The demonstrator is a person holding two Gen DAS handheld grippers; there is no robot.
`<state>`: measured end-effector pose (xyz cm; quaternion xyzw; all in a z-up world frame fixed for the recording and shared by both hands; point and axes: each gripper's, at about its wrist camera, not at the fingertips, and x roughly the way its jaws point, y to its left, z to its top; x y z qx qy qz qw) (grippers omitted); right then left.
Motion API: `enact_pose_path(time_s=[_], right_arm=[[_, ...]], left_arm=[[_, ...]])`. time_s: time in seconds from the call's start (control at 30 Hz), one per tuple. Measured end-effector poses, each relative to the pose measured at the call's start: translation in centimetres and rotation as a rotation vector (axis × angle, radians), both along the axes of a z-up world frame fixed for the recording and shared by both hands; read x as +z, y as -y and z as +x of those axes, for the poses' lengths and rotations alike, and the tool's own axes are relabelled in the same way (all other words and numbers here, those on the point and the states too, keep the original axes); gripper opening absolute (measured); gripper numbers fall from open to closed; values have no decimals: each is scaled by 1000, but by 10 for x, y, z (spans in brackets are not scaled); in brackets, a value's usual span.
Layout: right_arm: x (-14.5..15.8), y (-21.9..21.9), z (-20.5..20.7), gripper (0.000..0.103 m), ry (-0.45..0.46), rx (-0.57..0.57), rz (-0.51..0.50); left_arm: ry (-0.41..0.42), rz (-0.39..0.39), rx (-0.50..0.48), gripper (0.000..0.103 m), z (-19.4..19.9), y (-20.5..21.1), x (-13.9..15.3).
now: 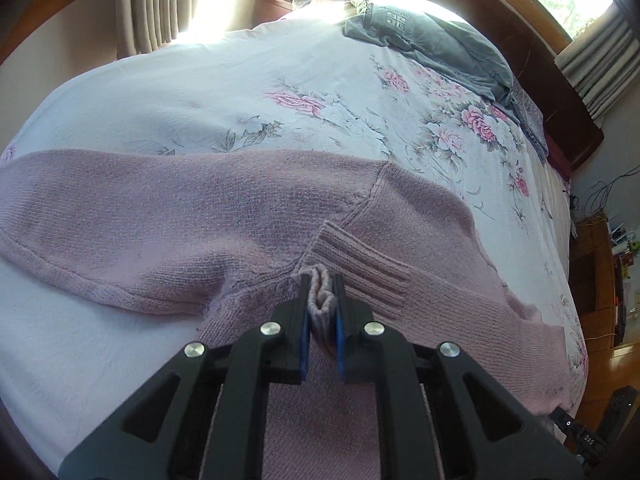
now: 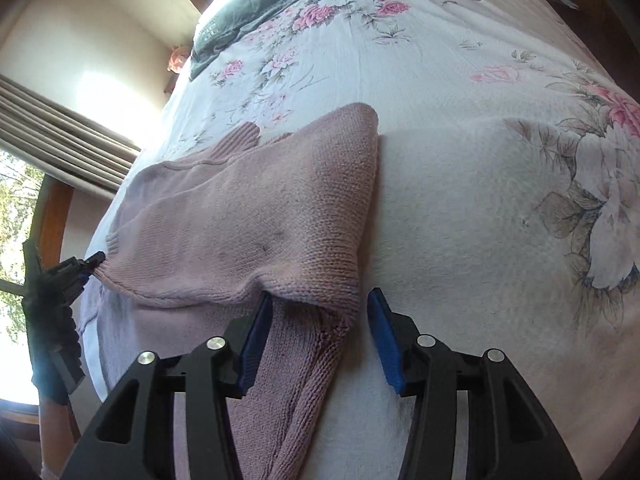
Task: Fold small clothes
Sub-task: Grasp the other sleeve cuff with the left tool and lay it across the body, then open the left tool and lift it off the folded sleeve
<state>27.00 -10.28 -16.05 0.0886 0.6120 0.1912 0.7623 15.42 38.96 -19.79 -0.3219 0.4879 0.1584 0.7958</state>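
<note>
A pink knitted sweater (image 1: 192, 216) lies across the floral bedsheet (image 1: 248, 80). In the left wrist view my left gripper (image 1: 321, 280) is shut on a bunched fold of the sweater next to a ribbed cuff (image 1: 360, 264). The right wrist view shows the same sweater (image 2: 248, 216) folded over, with a corner hanging down. My right gripper (image 2: 320, 300) stands open around that corner, its blue pads (image 2: 382, 332) apart, the left pad touching the knit. The left gripper (image 2: 90, 264) shows at the far left, pinching the sweater's edge.
A grey garment (image 1: 424, 40) lies at the head of the bed, by the dark wooden headboard (image 1: 532, 80). Curtains (image 1: 148, 4) and a nightstand (image 1: 276, 4) stand beyond the bed. Cluttered shelves (image 1: 612, 276) and wooden floor are on the right.
</note>
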Motion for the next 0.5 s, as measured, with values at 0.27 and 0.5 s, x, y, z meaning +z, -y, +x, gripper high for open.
enact_pose_path(time_s=[0.27,0.5], right_arm=[[65,-12,-10,51,136,32,26],[41,-53,10,52,70,59,-2]], left_arm=[[133,70,-12,24,-17,6,63],[44,-27,-142,27,13,50,20]])
